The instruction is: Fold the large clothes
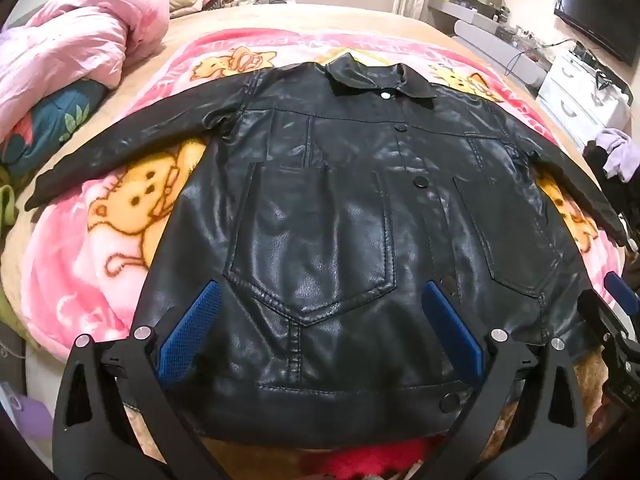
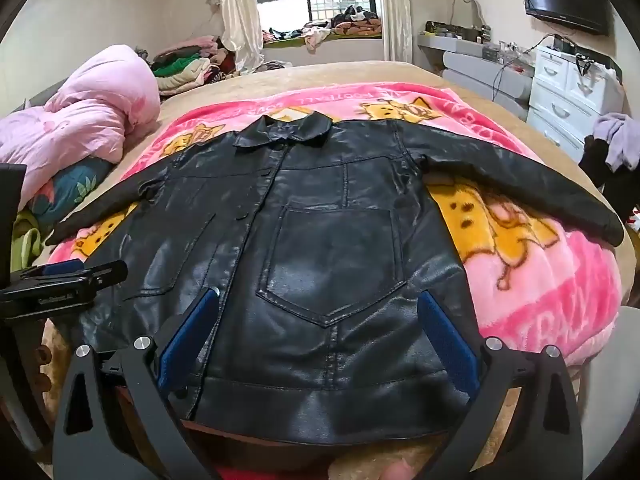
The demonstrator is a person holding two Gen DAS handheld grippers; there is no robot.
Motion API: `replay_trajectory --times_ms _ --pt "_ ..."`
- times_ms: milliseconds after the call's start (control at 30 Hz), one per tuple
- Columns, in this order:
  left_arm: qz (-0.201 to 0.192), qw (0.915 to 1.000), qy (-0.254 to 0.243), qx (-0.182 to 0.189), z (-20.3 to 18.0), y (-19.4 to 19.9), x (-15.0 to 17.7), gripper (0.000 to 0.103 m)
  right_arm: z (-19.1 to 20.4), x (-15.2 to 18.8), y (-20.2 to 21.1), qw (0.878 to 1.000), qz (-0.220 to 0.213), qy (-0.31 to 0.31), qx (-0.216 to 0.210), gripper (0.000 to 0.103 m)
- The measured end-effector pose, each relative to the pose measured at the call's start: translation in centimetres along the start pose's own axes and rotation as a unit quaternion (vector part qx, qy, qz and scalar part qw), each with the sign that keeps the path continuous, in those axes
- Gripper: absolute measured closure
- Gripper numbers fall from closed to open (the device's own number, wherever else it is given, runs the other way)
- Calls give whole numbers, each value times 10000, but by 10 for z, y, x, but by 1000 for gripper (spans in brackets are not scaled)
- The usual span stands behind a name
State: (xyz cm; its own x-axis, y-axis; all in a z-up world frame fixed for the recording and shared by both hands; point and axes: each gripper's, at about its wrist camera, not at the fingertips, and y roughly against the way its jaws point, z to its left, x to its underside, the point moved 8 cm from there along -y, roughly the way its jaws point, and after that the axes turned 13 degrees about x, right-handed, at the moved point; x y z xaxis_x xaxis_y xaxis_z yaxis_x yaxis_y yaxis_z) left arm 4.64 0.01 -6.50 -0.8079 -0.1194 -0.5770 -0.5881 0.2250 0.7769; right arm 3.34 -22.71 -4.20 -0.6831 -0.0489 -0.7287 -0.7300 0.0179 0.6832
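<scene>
The wide bed with a tan plush cover (image 2: 360,74) fills most of both views. A pink fleece blanket printed with yellow cartoon bears (image 1: 100,248) lies spread over its middle. A bunched pale pink quilt (image 1: 80,36) rests on the bed's left side, well apart from the work area.

The black glossy leather jacket (image 1: 340,232) lies flat, front side up, on the pink blanket. Its collar (image 1: 372,76) points to the far end of the bed and its hem lies at the near edge. Both sleeves extend outward: one sleeve (image 1: 120,148) runs left across the blanket, the other sleeve (image 2: 520,172) runs right. The front is closed; the buttons stand in a line down the middle, and a patch pocket (image 2: 332,260) sits on each front panel.

The left gripper (image 1: 320,292) hangs above the jacket's lower left panel. Its jaws stand fully apart, the blue pads (image 1: 188,336) hold nothing, and no contact with the leather is visible.

The right gripper (image 2: 318,300) hangs above the lower right panel. Its jaws also stand fully apart and empty.
</scene>
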Motion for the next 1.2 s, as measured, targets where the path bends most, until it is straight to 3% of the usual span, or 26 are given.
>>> replay_trajectory --times_ms 667,1200 --pt "-12 10000 -17 -30 1 4 -14 9 7 -3 6 9999 -87 77 -37 4" --pt "-113 9999 -90 -67 0 9 -7 9 12 -3 11 9997 -144 190 -40 4"
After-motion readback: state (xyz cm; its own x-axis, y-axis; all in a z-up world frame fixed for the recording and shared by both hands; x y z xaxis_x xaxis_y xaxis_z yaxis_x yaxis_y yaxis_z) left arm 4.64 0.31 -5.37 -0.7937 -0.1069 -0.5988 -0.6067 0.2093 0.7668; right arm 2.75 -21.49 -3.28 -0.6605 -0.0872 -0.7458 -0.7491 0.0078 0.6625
